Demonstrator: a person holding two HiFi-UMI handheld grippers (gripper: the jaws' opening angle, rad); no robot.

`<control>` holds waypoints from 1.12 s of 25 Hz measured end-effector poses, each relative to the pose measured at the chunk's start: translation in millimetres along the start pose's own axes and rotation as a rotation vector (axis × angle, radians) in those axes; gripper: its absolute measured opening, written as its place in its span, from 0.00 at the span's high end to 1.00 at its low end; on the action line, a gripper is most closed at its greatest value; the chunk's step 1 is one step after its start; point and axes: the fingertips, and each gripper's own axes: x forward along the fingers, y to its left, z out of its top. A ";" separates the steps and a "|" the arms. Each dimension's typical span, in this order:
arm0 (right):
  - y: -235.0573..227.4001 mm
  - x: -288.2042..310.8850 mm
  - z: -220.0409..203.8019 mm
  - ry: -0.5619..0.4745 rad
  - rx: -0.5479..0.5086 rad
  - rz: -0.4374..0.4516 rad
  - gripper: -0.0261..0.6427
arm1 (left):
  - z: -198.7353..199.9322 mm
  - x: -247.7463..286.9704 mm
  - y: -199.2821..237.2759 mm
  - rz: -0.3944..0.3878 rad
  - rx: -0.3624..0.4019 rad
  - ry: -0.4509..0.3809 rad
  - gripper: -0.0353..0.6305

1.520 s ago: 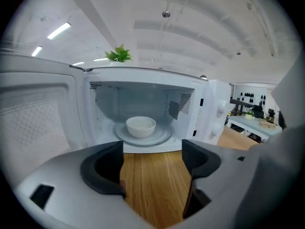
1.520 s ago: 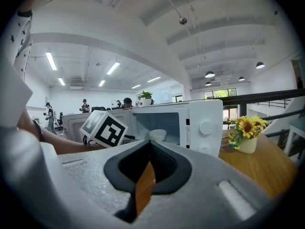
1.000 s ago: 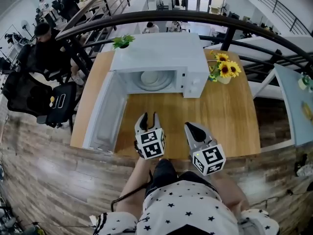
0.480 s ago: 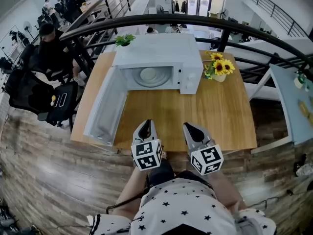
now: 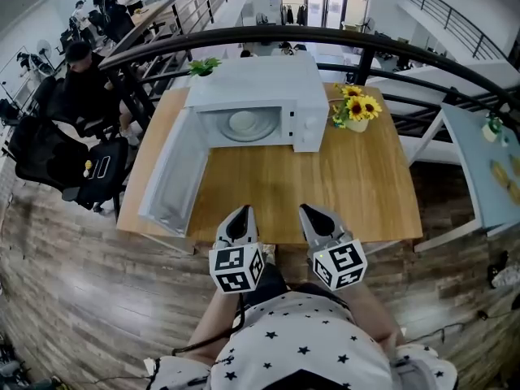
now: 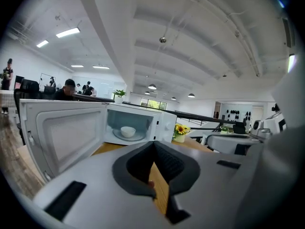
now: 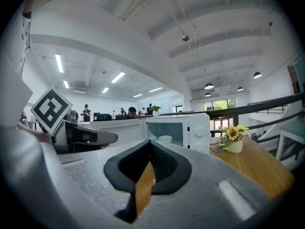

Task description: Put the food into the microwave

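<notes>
The white microwave [image 5: 252,88] stands at the table's far side with its door [image 5: 166,177] swung open to the left. Inside, a white bowl [image 5: 242,123] sits on the turntable; it also shows in the left gripper view as the bowl [image 6: 127,131] and in the right gripper view as the bowl [image 7: 165,139]. My left gripper [image 5: 242,212] and right gripper [image 5: 307,210] hover side by side over the table's near edge, well short of the microwave. Both are shut with nothing between the jaws, left gripper [image 6: 153,144] and right gripper [image 7: 150,144].
A pot of sunflowers [image 5: 356,108] stands right of the microwave and a small green plant [image 5: 205,66] behind its left corner. The wooden table [image 5: 325,185] has a dark railing [image 5: 268,35] behind it. Black chairs [image 5: 49,153] and people are at the far left.
Both grippers have drawn back from the microwave toward the table's near edge. The left gripper's jaws, slightly apart before, have closed.
</notes>
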 end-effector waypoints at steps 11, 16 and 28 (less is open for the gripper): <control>11.2 -11.9 -6.7 0.007 0.000 0.007 0.95 | -4.5 -18.1 -4.7 -0.015 -0.006 -0.010 0.94; 11.0 -10.5 -3.6 0.001 0.000 0.007 0.95 | -4.1 -17.7 -6.8 -0.017 -0.003 -0.013 0.94; 14.6 -4.6 -3.0 0.011 -0.016 0.007 0.95 | -6.6 -13.5 -4.6 -0.028 -0.027 -0.003 0.94</control>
